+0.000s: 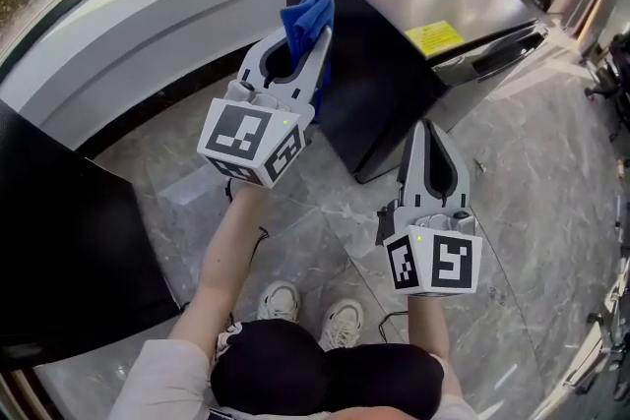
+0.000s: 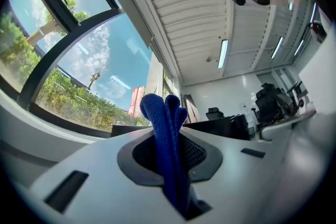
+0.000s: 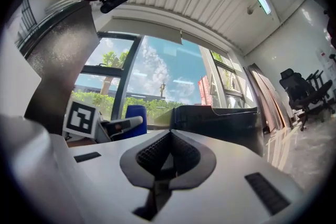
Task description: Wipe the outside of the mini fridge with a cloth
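In the head view the left gripper (image 1: 303,44) is raised at about 11 o'clock of the picture, with its jaws pointing up and away. They are clamped on a folded blue cloth (image 1: 308,13). The left gripper view shows the same thing: the cloth's folds run down between the two dark pads and stick out beyond the jaw tips as a rounded bundle.

The black mini fridge (image 1: 394,34) stands on the grey marble floor (image 1: 532,192) at about 1 o'clock. It has a glossy top with a yellow sticker (image 1: 433,37) near its right edge. The cloth sits just beside the fridge's left upper edge, at roughly 9 o'clock from the fridge. The right gripper view shows a narrow gap of window light between cloth and fridge wall, though actual contact cannot be settled from these angles.

The right gripper (image 1: 426,131) is lower, at about 4 o'clock of the picture and at 6 o'clock from the fridge's near corner. It is close to that corner but apart from it. Its jaws are pressed together with nothing between them, and its own view shows the ribbed pads meeting.

That view also takes in the left gripper's marker cube (image 3: 81,118) at 9 o'clock. The person's pale shoes (image 1: 313,310) stand on the floor at 6 o'clock.
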